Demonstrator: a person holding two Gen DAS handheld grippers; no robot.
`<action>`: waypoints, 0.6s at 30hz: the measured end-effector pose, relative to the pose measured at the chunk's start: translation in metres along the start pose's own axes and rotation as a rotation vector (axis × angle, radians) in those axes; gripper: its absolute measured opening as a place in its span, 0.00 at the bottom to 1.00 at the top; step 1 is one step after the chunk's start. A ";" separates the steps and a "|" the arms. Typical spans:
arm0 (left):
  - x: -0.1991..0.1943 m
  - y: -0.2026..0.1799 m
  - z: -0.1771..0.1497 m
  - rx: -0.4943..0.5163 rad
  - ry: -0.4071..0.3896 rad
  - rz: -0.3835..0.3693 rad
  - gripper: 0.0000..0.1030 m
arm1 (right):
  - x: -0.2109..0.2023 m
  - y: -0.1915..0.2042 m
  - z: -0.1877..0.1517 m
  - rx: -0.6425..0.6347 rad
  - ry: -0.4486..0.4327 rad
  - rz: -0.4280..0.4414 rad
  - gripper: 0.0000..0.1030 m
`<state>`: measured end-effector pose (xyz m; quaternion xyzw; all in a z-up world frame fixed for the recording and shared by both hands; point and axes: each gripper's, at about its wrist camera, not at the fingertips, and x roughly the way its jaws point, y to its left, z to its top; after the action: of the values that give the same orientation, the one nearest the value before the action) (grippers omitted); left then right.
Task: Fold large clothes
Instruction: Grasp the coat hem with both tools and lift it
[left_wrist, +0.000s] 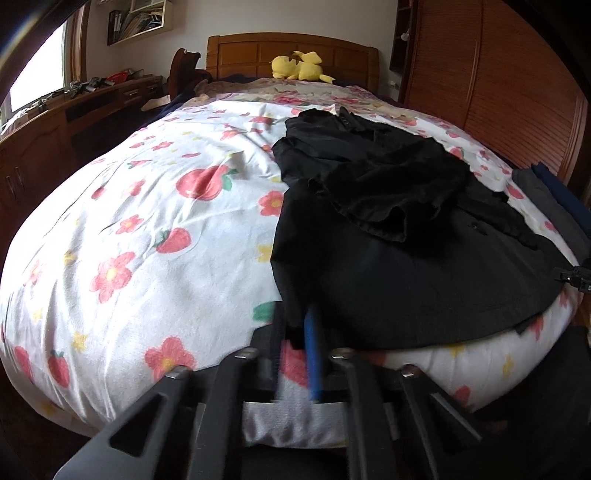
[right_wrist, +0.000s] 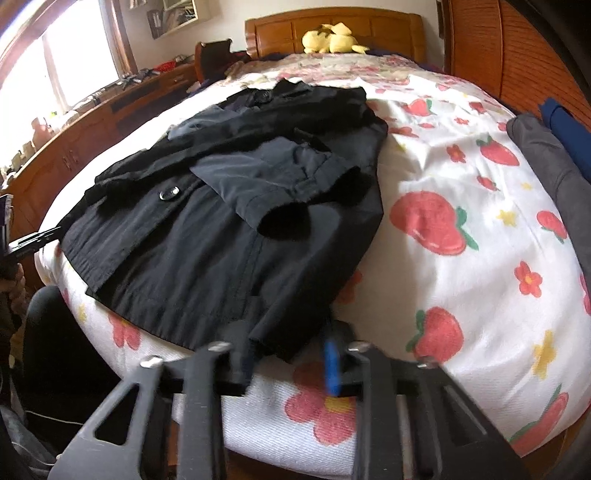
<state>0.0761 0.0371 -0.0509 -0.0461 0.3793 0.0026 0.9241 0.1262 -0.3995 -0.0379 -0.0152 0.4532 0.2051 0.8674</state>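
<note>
A black coat (right_wrist: 236, 206) is spread on the bed's flower-and-strawberry sheet (left_wrist: 147, 206), its hem at the near edge of the mattress and its collar toward the wooden headboard (left_wrist: 291, 51); both sleeves are folded across its front, and a large button (right_wrist: 169, 193) is seen beside the hem side of the left sleeve. The left gripper (left_wrist: 295, 332) is closed on the coat's near left hem corner, the black cloth pinched between its narrow jaws. The right gripper (right_wrist: 291, 345) is drawn in around the coat's near right hem corner, the cloth lying between its fingers; whether the pads press it cannot be told through the blur. A yellow plush toy (left_wrist: 297, 65) lies beyond the coat's collar, against the headboard. Folded grey and blue clothes (right_wrist: 550, 158) are stacked right of the coat at the bed's edge. A wooden wardrobe (left_wrist: 491, 85) stands farther right, and a cluttered wooden desk (left_wrist: 74, 107) runs along the wall left of the coat.
</note>
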 end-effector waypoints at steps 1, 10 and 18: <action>-0.001 -0.002 0.002 0.010 0.001 0.015 0.06 | -0.003 0.000 0.001 0.000 -0.013 0.002 0.18; -0.068 -0.020 0.047 0.010 -0.197 0.018 0.04 | -0.062 0.011 0.039 -0.018 -0.189 -0.010 0.08; -0.156 -0.051 0.087 0.053 -0.407 0.004 0.04 | -0.159 0.033 0.066 -0.125 -0.354 -0.074 0.07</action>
<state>0.0283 -0.0016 0.1239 -0.0195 0.1849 0.0036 0.9826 0.0854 -0.4093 0.1322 -0.0494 0.2790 0.2000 0.9379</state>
